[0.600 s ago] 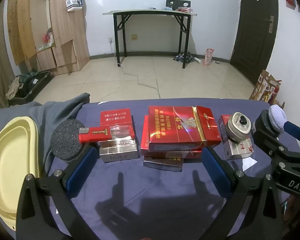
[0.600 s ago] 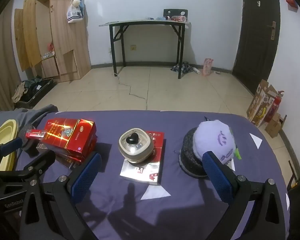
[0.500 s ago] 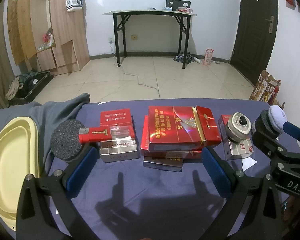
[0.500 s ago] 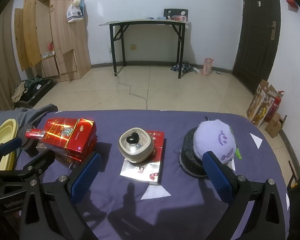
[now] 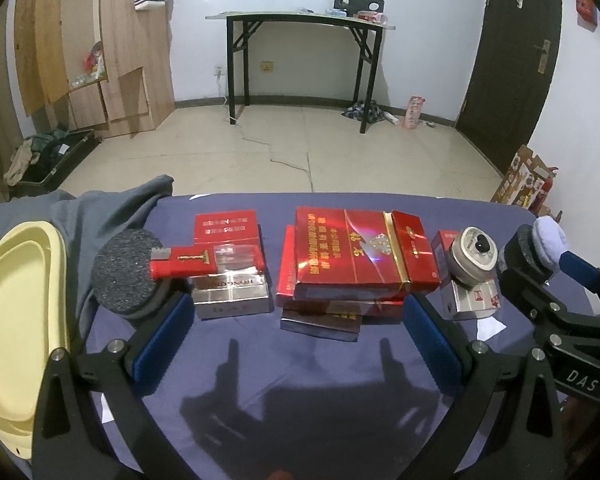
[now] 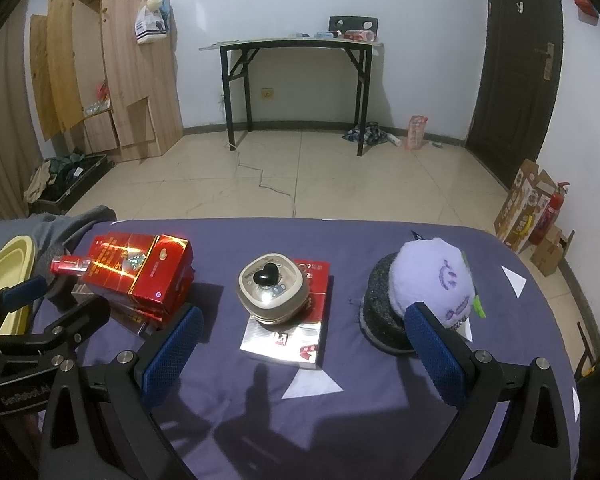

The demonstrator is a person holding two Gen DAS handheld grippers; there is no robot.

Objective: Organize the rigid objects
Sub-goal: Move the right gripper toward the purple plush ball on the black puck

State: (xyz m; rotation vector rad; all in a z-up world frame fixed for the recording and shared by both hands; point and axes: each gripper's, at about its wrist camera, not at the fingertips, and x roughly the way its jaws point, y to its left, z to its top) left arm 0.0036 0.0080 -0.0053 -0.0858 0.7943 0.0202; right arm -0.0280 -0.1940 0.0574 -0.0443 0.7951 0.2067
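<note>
The left gripper [image 5: 296, 344] stands with both blue-padded jaws spread to full width, nothing between them, poised above the near part of the purple-covered table [image 5: 300, 380]. Just beyond its jaw gap lies a stack of large red cartons [image 5: 356, 256], the top one laid across the lower ones, near the table's middle. Toward the left edge from the stack sits a red-and-silver box [image 5: 230, 276] with a slim red pack [image 5: 204, 261] lying across its top; the pack's left end overhangs a dark grey foam disc [image 5: 126, 274]. A cream oval tray [image 5: 8, 320] rests at the left edge, partly on a grey cloth [image 5: 100, 208] draped over the far left corner. The right gripper [image 6: 300, 350] is likewise fully open and holds nothing, over the near edge of the table further to the right. Directly beyond its jaw gap, a rounded cream container [image 6: 274, 288] with a black heart-shaped knob [image 6: 266, 273] sits on a flat red-and-silver box [image 6: 288, 340]. Beside the right jaw, a lavender plush item [image 6: 436, 280] rests on a second dark foam disc [image 6: 380, 300], toward the right edge. White paper triangles [image 6: 312, 384] lie on the cloth near that flat box and near the right edge. Both grippers are clear of all objects.
</note>
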